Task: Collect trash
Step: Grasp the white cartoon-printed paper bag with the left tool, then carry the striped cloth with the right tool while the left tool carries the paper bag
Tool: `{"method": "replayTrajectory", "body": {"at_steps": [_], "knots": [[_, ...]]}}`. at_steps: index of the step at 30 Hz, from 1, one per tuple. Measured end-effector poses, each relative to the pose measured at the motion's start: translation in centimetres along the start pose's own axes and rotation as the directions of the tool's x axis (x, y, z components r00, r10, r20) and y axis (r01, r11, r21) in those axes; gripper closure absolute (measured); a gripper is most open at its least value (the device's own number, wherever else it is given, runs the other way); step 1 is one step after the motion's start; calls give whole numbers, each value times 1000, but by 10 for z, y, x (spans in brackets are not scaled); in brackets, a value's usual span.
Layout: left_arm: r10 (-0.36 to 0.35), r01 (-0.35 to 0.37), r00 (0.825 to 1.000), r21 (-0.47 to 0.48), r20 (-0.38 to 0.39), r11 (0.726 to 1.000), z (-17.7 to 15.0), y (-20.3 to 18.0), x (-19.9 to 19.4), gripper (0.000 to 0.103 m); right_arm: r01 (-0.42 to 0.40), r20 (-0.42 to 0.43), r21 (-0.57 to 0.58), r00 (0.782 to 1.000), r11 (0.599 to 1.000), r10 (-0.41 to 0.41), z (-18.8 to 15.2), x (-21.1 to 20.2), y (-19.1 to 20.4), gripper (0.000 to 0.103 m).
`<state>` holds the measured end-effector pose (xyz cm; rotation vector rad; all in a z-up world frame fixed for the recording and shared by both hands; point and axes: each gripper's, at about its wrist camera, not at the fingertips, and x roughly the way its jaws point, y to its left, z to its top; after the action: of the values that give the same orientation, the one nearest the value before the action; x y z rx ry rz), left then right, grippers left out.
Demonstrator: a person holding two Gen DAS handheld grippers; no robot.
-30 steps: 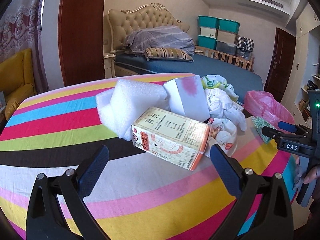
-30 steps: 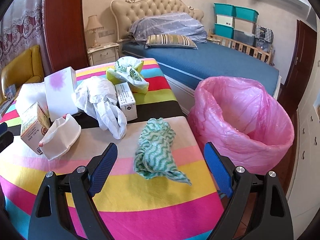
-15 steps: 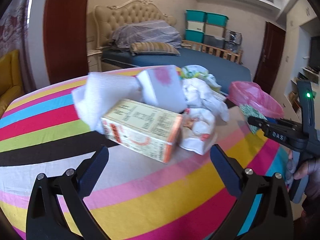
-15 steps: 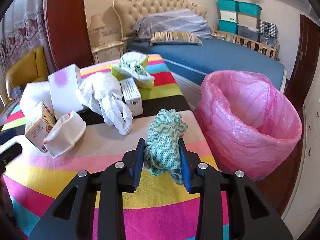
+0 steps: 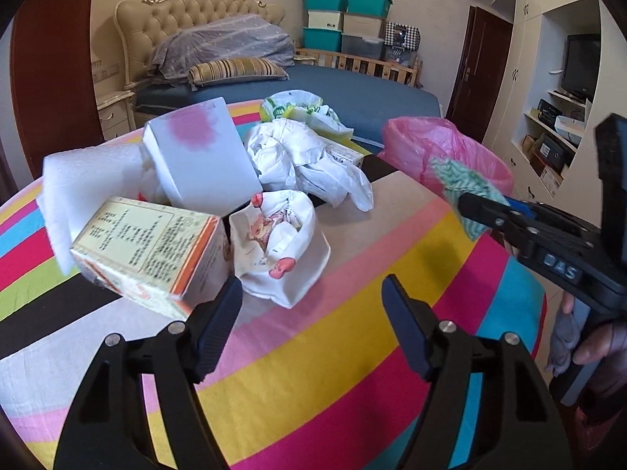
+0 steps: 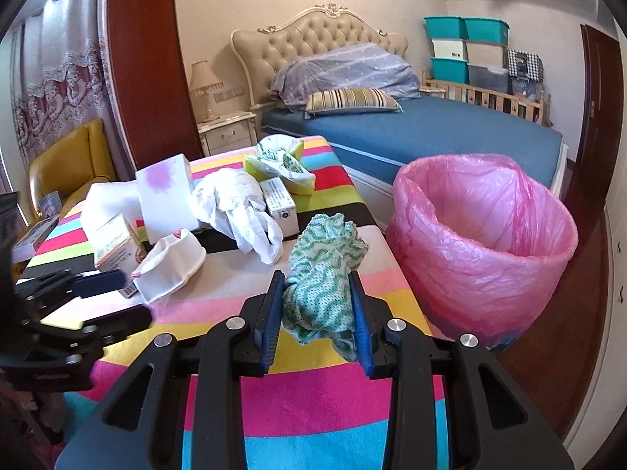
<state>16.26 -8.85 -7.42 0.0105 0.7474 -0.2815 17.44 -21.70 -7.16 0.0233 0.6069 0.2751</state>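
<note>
Since a second ago, the left gripper [image 5: 309, 305] has slid toward the paper bowl [image 5: 280, 243] beside the printed carton [image 5: 151, 250]; its jaws have just been closing, nothing yet between them. A skewed approach could shove the carton instead.

From the right wrist, the right gripper [image 6: 315, 305], wide open earlier, now clamps the crumpled green-patterned rag [image 6: 325, 274], lifted off the striped tablecloth [image 6: 313, 411] near the pink-lined bin [image 6: 486, 243]; its dangling tail may snag the rim.
</note>
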Motion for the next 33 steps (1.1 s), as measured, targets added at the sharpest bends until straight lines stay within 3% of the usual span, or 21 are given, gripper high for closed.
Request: {"method": "replayTrajectory", "body": {"at_steps": [12,16,20,33], "knots": [[24,-31,995,-77,-93,997,22,22,40,33,-13,1,21,1000,1000,13,-4,-3,-3,71],[7,-14,995,-67,-95,998,25,18,44,43,-16,0,24,1000,1000,16,-5,-3,-3,71],[1,-3,999,-36,-50,999,25,11,35,48,-14,0,28,1000,1000,14,-6,-3,-2,71],[22,-23,997,8,71,1000,17,-6,5,48,-11,2,36,1000,999,11,-13,-5,-3,71]]}}
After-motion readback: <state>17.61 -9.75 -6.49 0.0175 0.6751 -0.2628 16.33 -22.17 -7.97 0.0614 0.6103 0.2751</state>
